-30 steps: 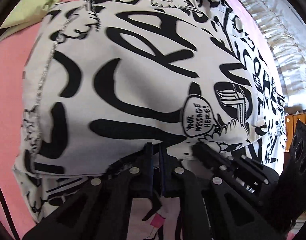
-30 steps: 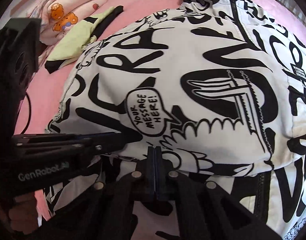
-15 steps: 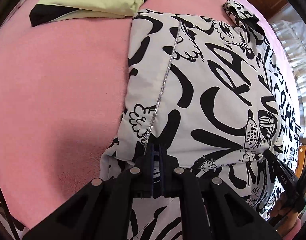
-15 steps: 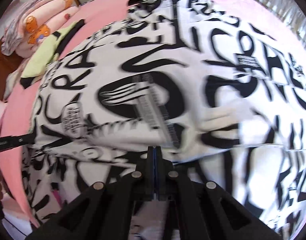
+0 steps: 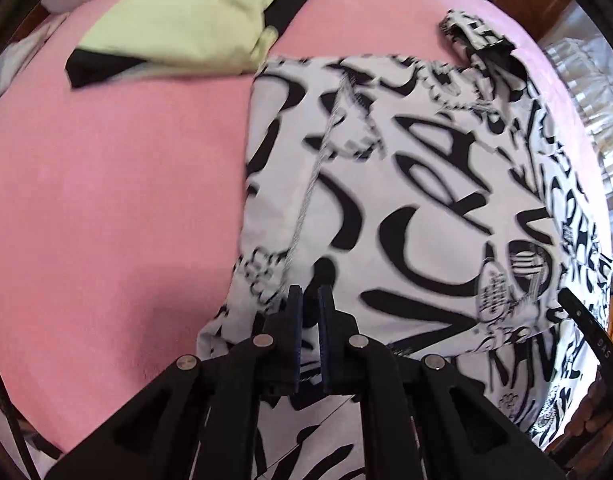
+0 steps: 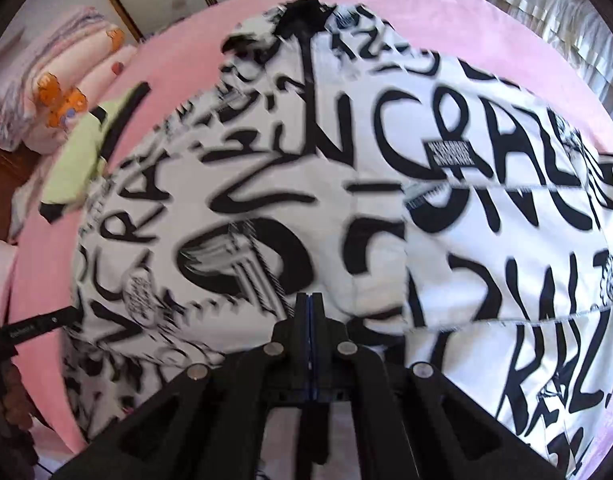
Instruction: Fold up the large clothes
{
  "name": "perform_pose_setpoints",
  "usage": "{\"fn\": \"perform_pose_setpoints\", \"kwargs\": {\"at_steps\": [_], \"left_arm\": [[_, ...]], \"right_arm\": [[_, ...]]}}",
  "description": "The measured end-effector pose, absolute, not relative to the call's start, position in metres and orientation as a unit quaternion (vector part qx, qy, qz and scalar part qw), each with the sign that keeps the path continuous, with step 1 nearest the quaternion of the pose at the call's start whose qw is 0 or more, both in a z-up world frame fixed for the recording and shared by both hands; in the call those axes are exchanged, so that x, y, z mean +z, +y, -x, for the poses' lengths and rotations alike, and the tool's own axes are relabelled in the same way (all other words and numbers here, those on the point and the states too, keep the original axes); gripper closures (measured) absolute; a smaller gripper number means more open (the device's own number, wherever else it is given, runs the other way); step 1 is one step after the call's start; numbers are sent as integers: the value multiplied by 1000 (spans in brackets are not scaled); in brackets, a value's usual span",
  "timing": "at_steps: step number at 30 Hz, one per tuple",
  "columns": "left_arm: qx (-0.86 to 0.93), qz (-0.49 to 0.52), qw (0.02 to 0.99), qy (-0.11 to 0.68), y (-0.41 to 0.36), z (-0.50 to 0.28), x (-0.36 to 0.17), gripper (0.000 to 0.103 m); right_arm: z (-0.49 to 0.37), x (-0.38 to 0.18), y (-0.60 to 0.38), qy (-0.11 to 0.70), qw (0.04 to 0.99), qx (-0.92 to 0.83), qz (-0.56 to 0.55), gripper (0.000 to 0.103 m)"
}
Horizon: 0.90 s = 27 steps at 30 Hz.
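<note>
Left gripper [image 5: 308, 298] pinches the near hem of a white garment [image 5: 386, 208] covered in bold black graffiti lettering; its two black fingers are closed on the cloth with only a thin gap between them. In the right wrist view, the right gripper [image 6: 310, 304] has its fingers pressed fully together, also clamped on the near edge of the same garment [image 6: 346, 184]. The garment lies spread over a pink bedspread [image 5: 106, 200], its near edge lifted at both grippers. Most print is blurred; large letters resembling "CRA" and "RAL" can be made out, and a small black label [image 6: 448, 152] is unreadable. A folded yellow-green top with black trim [image 5: 186, 20] lies on the bedspread beyond the garment. Bear-patterned bedding [image 6: 62, 96] sits at the far left.
</note>
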<state>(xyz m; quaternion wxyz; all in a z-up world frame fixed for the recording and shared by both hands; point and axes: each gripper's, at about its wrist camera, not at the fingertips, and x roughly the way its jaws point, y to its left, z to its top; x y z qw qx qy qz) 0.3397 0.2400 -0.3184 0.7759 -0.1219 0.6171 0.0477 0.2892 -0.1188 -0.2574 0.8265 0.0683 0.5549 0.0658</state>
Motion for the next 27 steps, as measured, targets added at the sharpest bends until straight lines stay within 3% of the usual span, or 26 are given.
{"fn": "perform_pose_setpoints", "kwargs": {"at_steps": [7,16,27], "left_arm": [[0,107,796,596,218,-396,-309,98],[-46,100,792,601,222,-458,-342,98],[-58,131,794,591,247,-489,-379,98]], "right_arm": [[-323,-247,-45,512,843,147,-68,103],[-363,-274,37,490,847,185,-90,103],[-402,-312,57,510,842,158,-76,103]]}}
